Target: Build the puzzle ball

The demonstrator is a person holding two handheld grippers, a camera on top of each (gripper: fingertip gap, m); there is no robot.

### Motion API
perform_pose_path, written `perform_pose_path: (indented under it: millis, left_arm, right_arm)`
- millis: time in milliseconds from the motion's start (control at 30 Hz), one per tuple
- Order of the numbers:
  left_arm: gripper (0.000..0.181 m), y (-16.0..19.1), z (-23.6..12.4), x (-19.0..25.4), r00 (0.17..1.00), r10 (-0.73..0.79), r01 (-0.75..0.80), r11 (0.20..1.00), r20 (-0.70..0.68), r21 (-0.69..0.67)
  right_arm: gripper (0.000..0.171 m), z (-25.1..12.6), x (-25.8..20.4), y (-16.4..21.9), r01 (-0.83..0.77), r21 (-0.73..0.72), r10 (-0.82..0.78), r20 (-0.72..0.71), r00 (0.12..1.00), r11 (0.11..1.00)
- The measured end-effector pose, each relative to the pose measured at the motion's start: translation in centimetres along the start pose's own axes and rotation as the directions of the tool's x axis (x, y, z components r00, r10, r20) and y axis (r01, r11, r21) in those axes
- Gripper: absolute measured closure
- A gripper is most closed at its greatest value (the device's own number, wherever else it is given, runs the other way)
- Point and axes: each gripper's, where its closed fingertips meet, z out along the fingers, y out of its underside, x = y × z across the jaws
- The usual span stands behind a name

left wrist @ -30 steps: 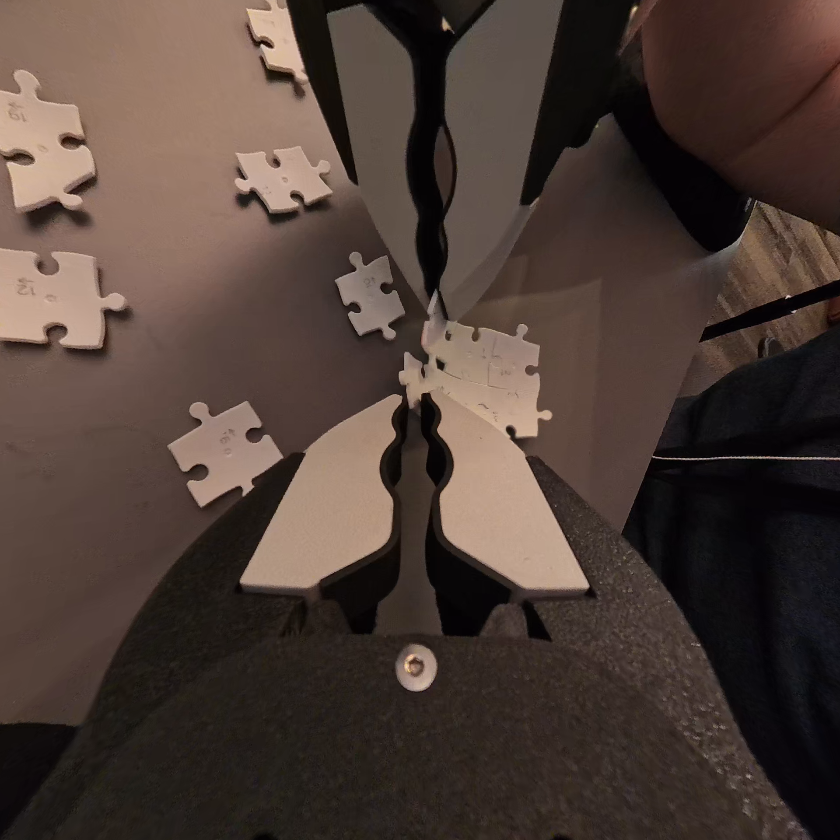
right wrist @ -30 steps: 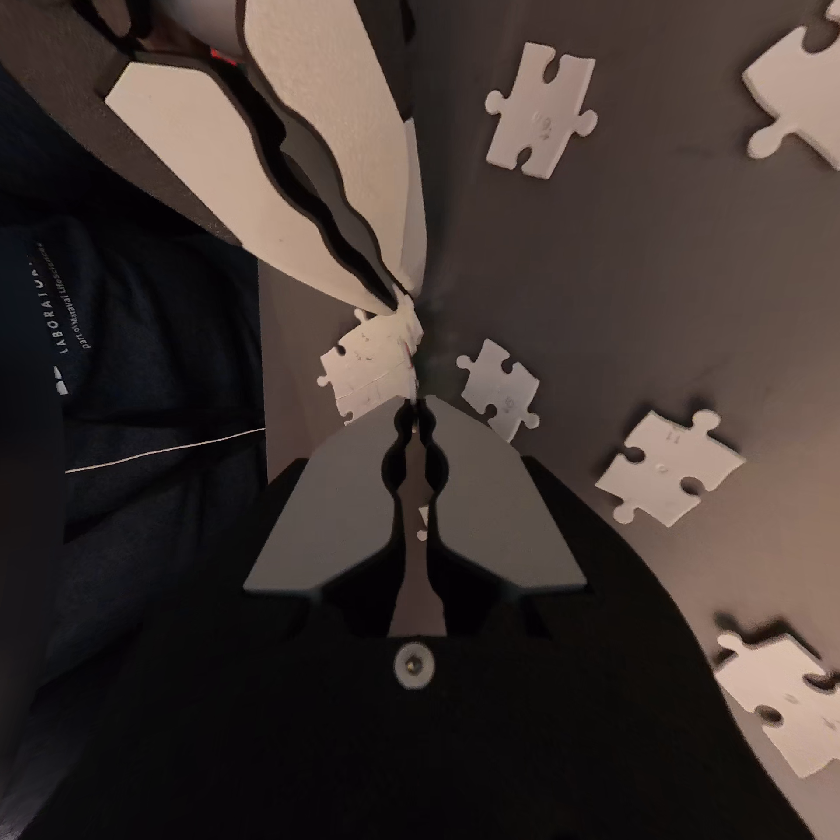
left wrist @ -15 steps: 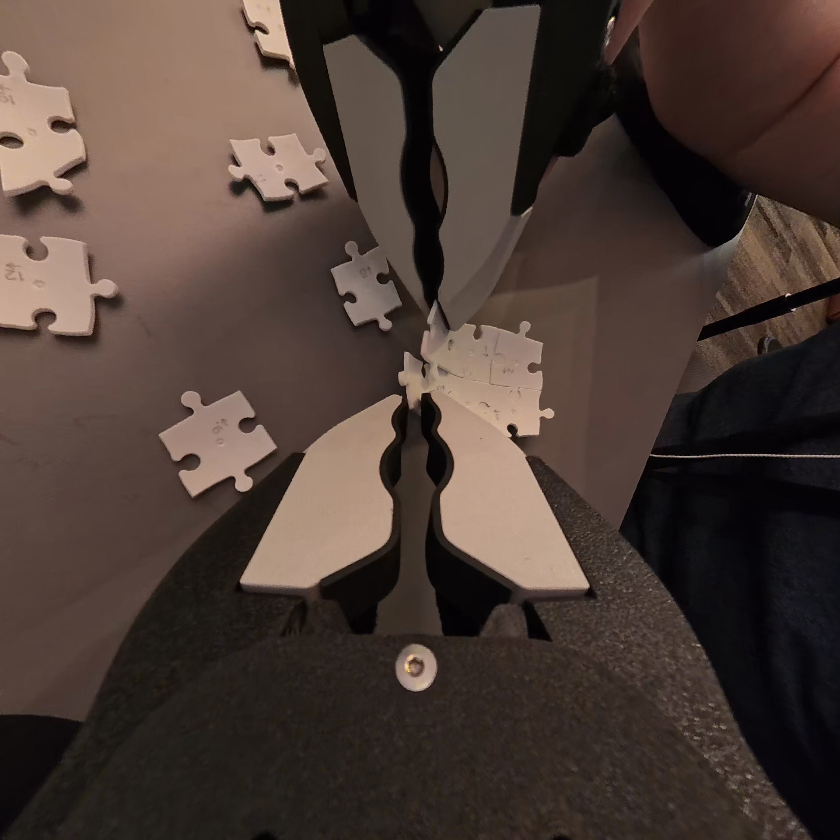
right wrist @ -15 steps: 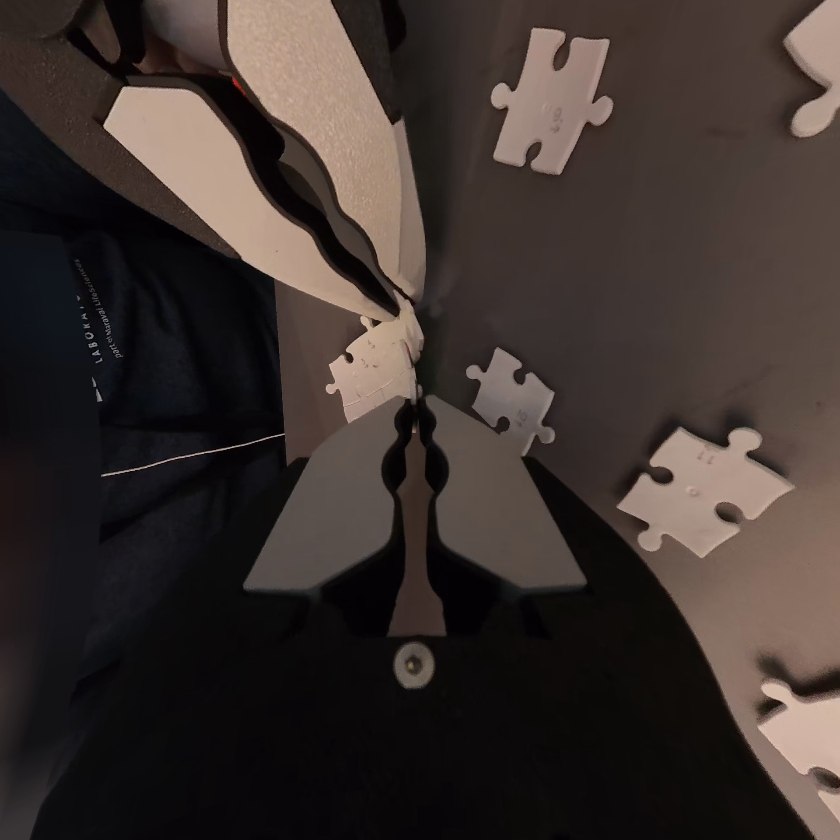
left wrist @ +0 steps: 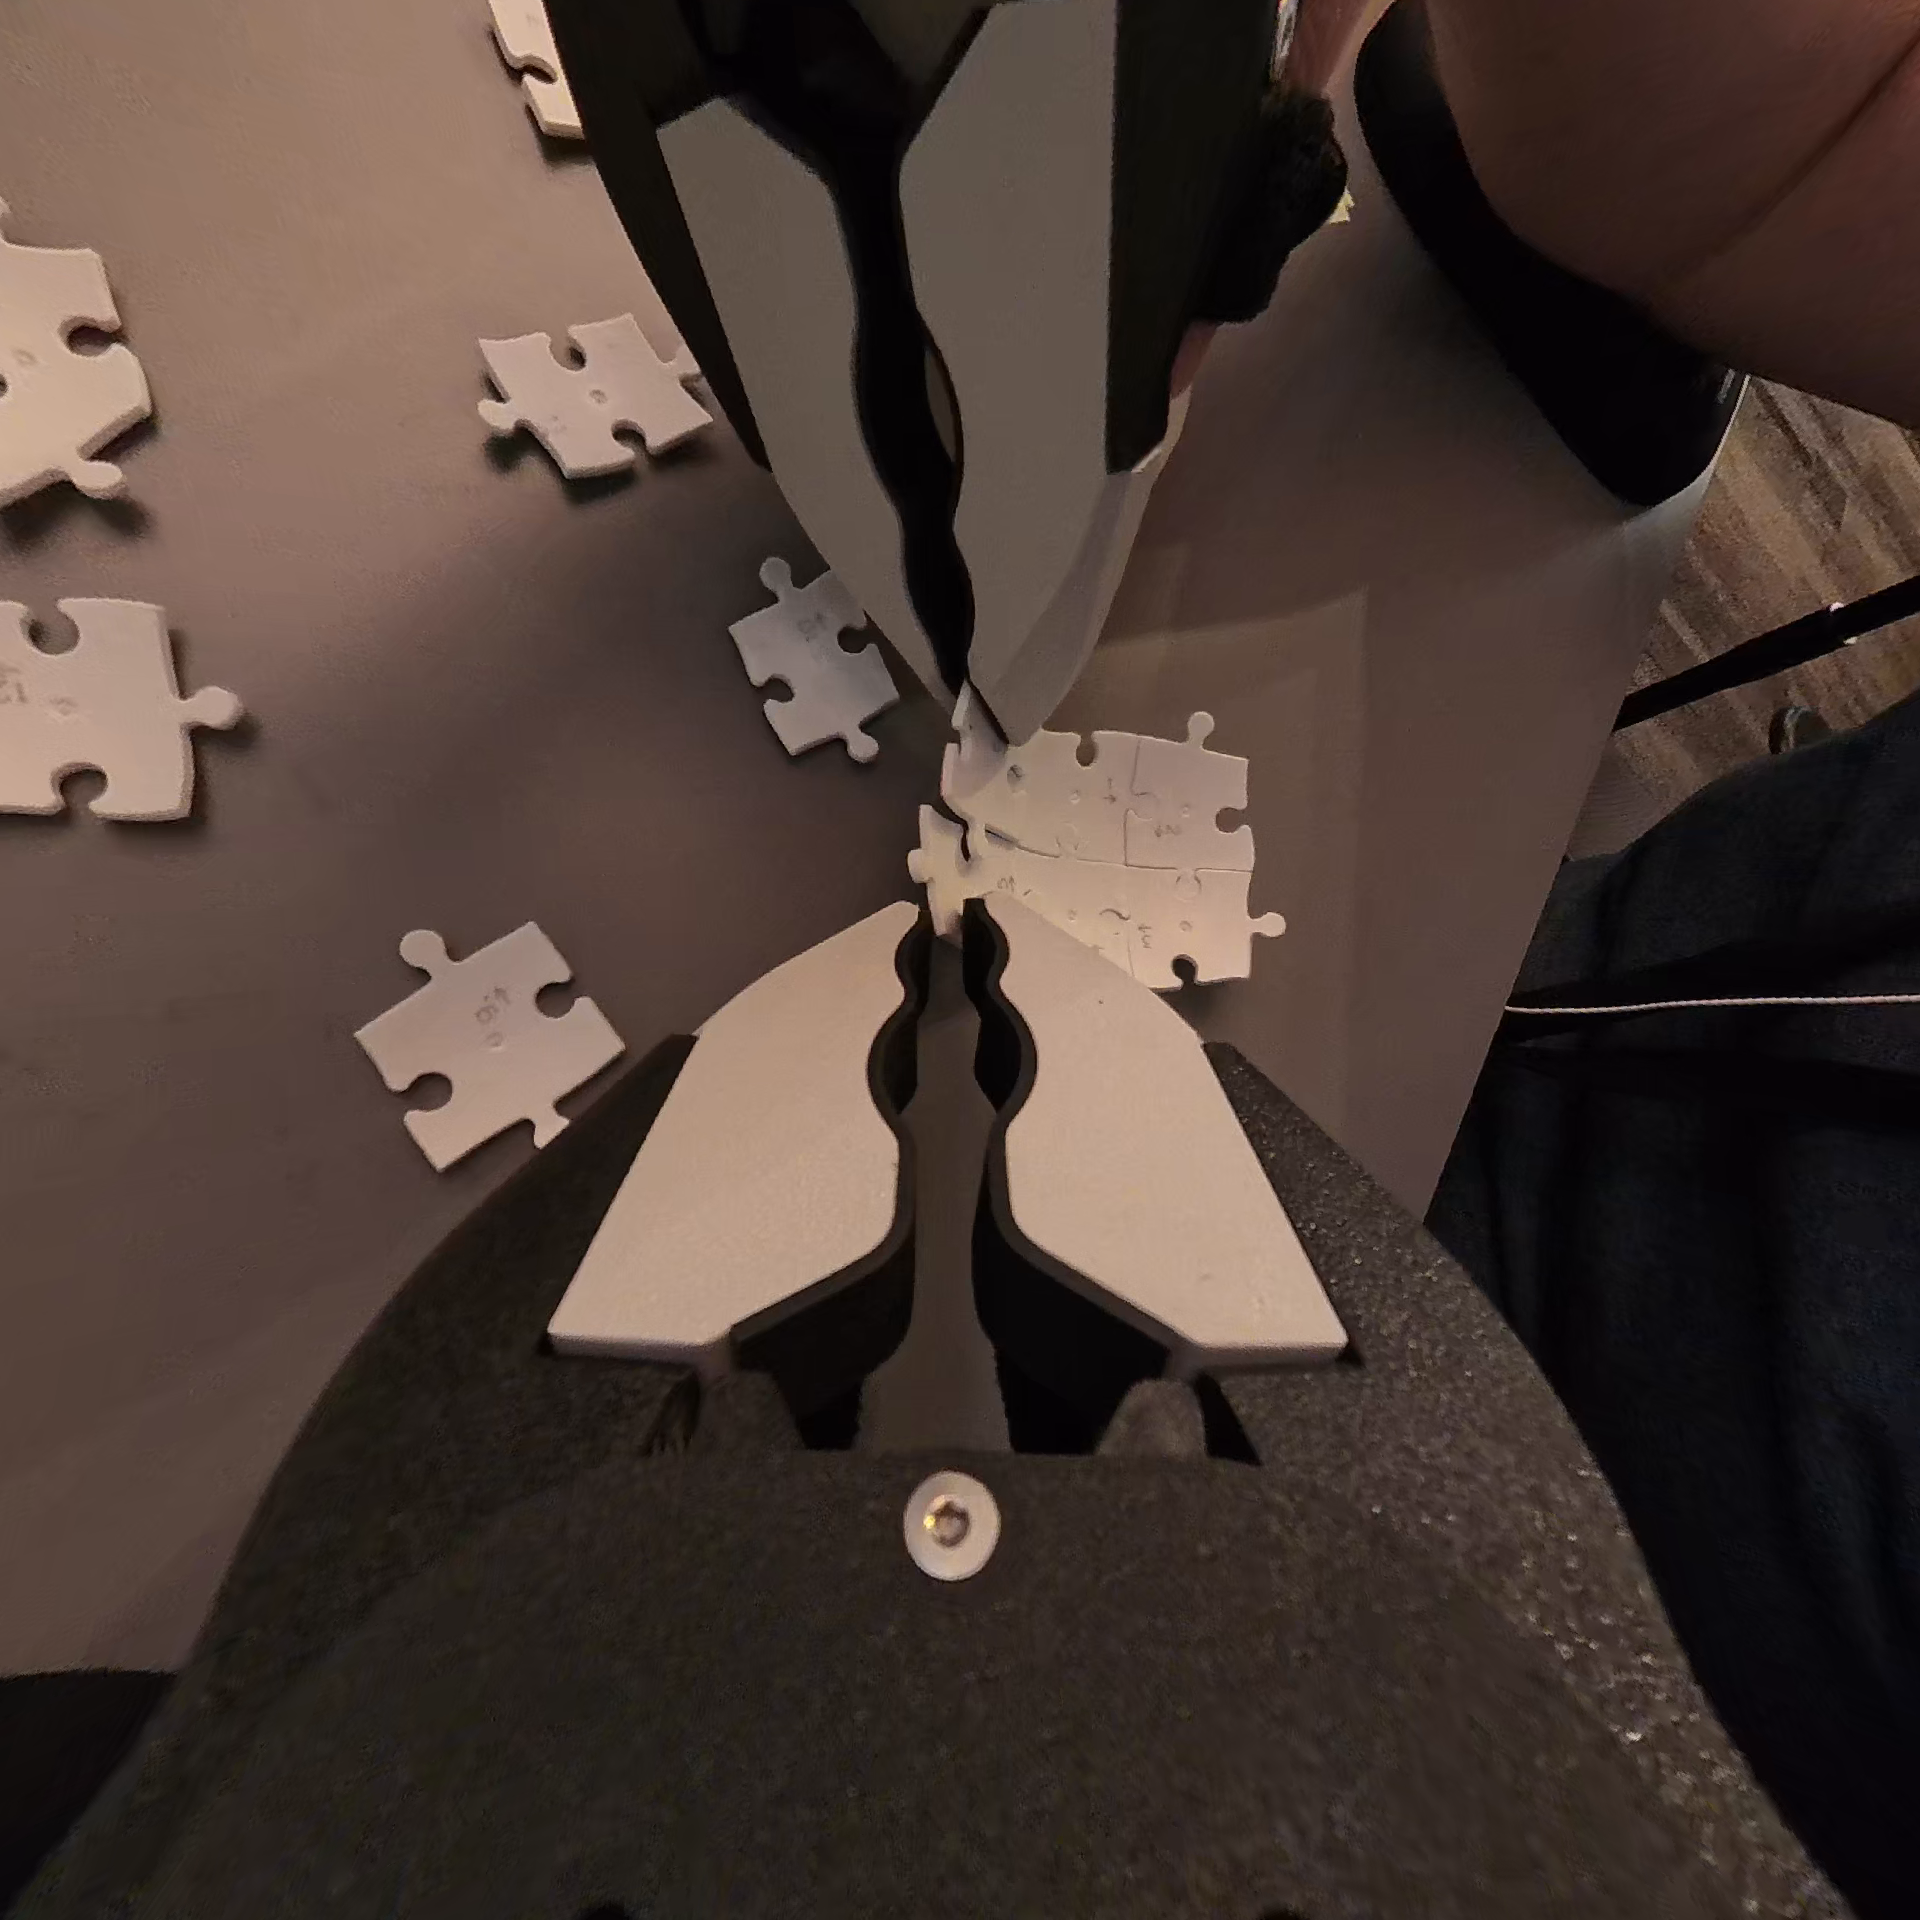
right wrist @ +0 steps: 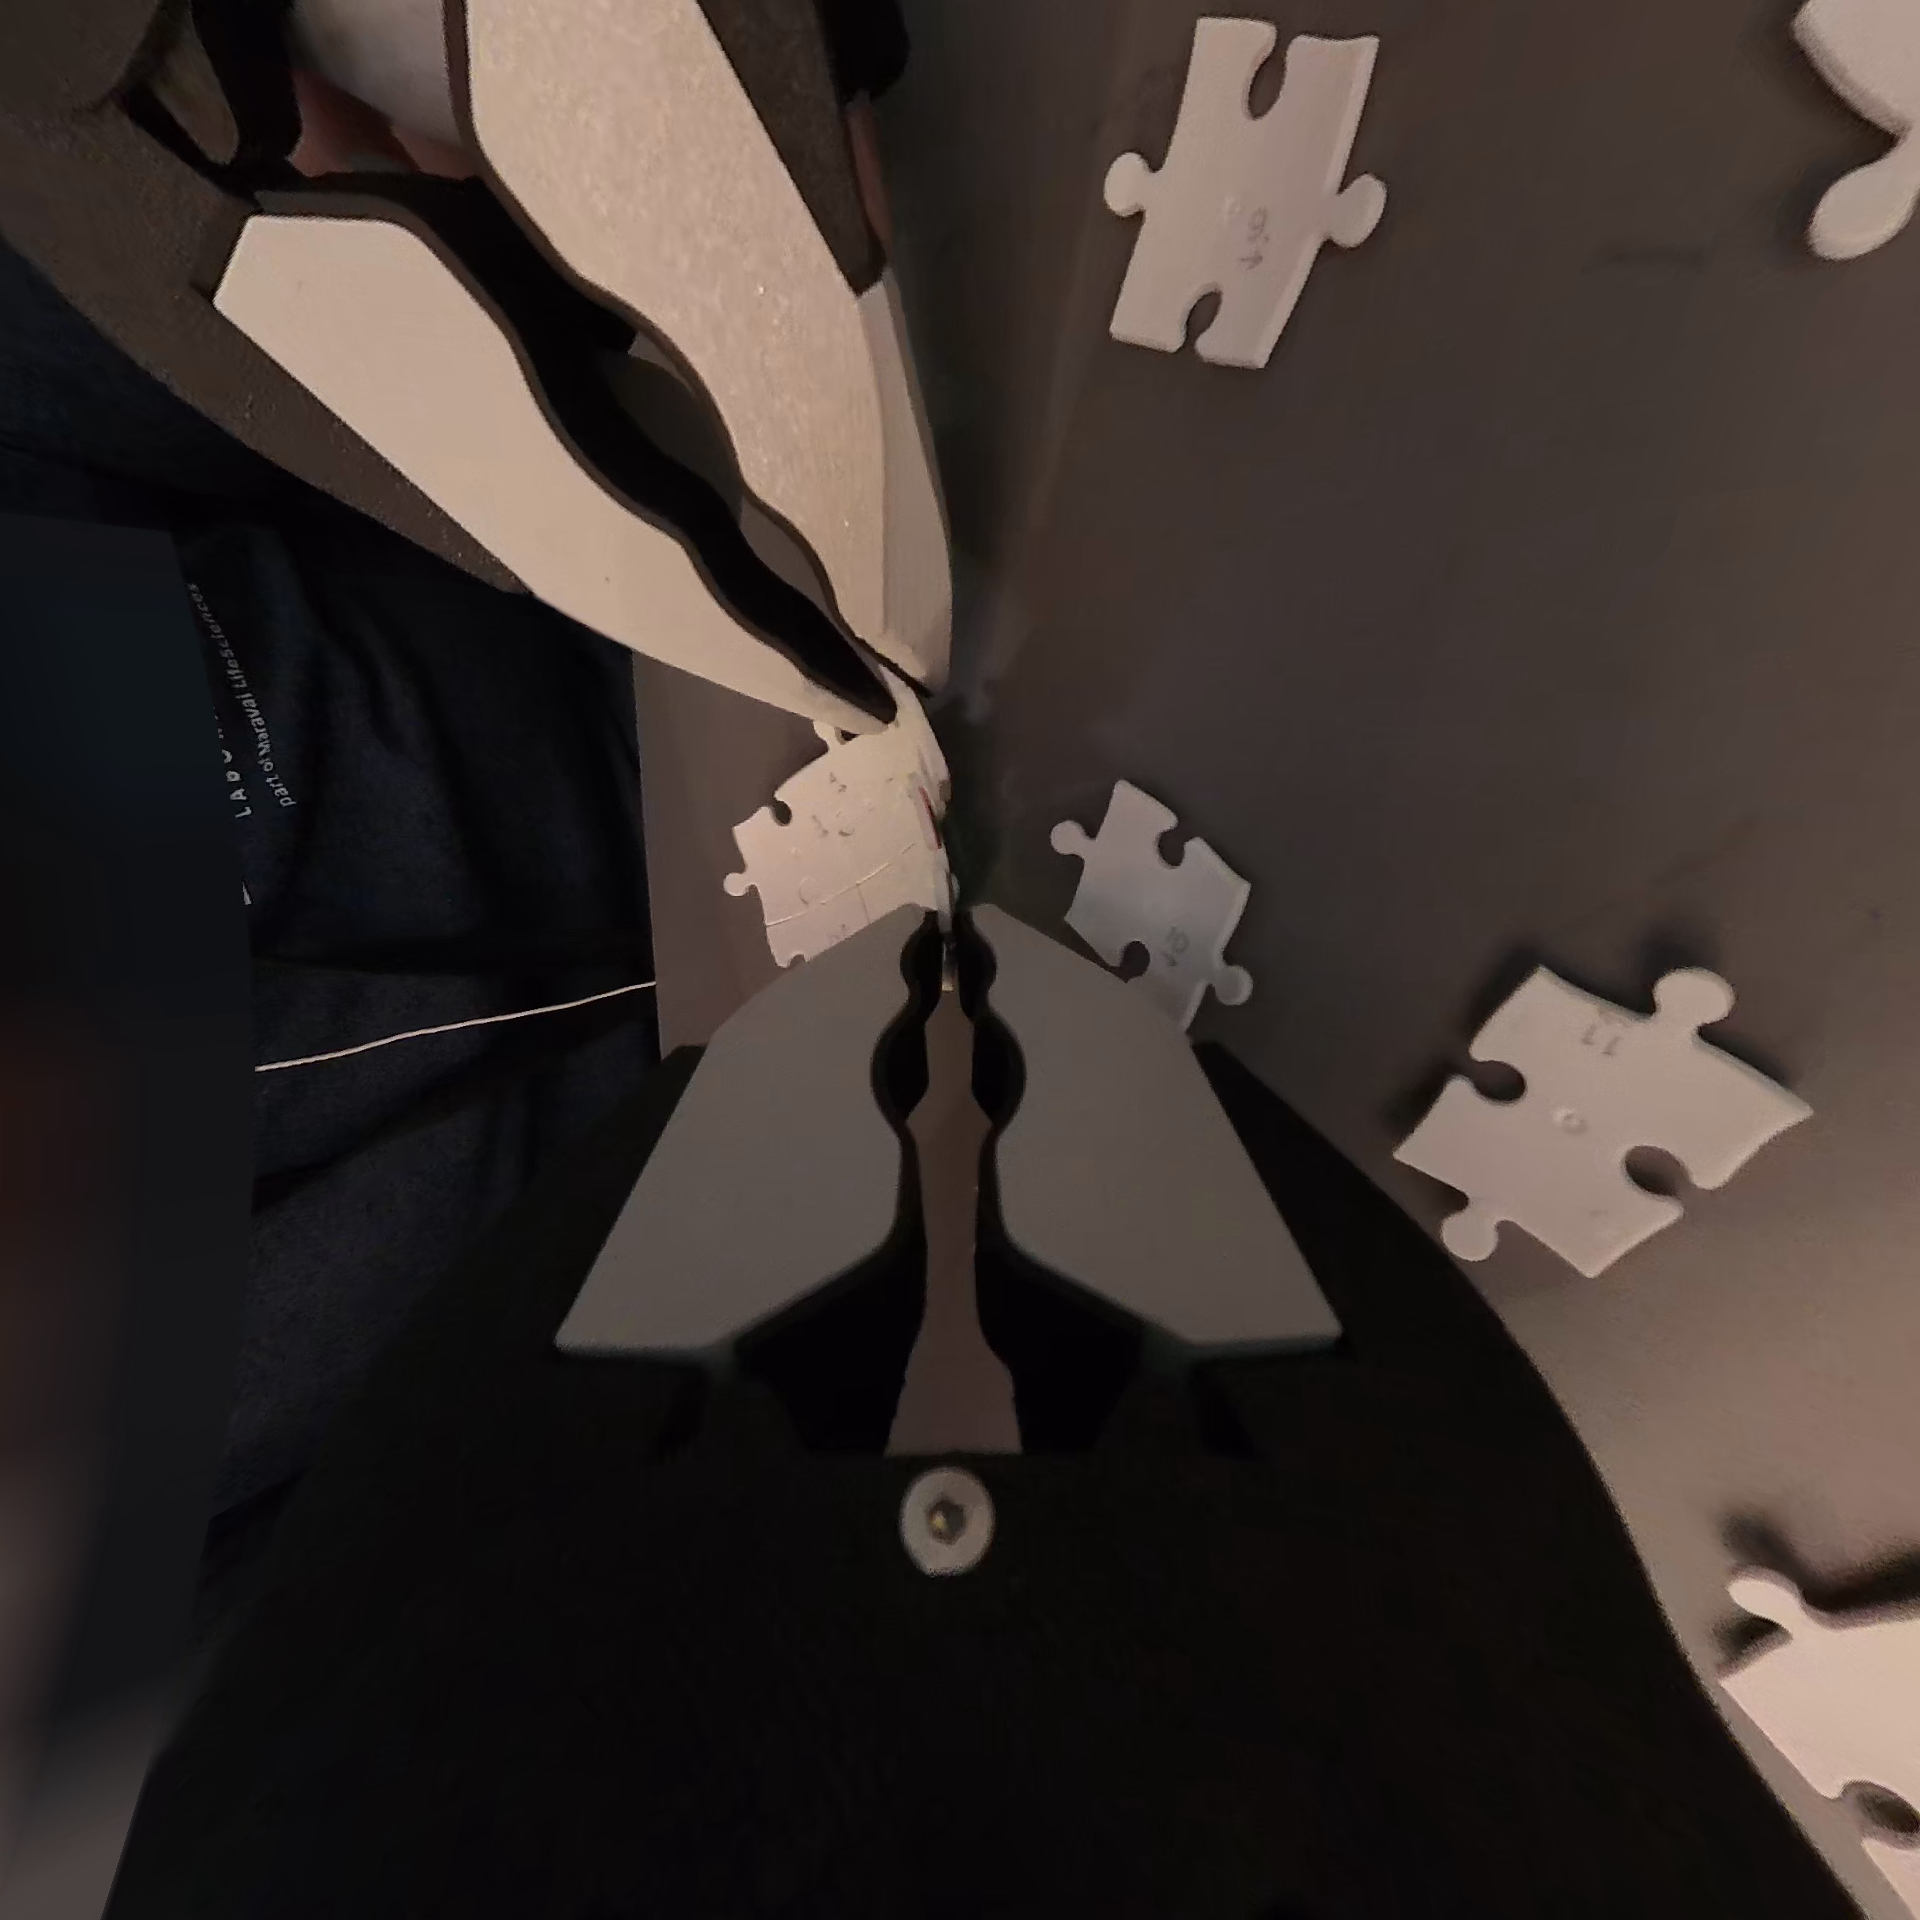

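Note:
A curved section of joined white puzzle pieces (left wrist: 1122,852) hangs in the air over the table's near edge. My left gripper (left wrist: 940,916) is shut on a single white piece (left wrist: 948,868) that sits against the section's left edge. My right gripper (left wrist: 971,704) comes down from above, shut on the section's upper left corner. In the right wrist view my right gripper (right wrist: 951,923) pinches the section (right wrist: 831,852) edge-on, and my left gripper (right wrist: 902,698) reaches in from the upper left. The exact joint between piece and section is hidden by the fingertips.
Several loose white pieces lie on the dark table (left wrist: 416,810): one close by (left wrist: 816,675), one (left wrist: 488,1039), one (left wrist: 592,400), larger ones at the left (left wrist: 94,707). The right wrist view shows more (right wrist: 1247,187) (right wrist: 1590,1122). A person's forearm (left wrist: 1662,156) and dark clothing (left wrist: 1714,1143) are at the right. The grippers are tip to tip, or close to it.
Both grippers stay shut on the held pieces. The loose pieces drift across both views, so the held assembly has shifted slightly over the table. The right gripper has tilted a little.

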Motion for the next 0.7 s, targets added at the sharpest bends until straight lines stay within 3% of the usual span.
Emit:
perform_pose_path:
  millis: [700]
  left_arm:
    - [0.176,-0.14,-0.06,0.0,1.0,0.004,-0.004,1.0,-0.008,0.015]
  right_arm:
    - [0.16,0.1,0.24,-0.26,0.091,0.003,-0.091,-0.017,0.996,0.996]
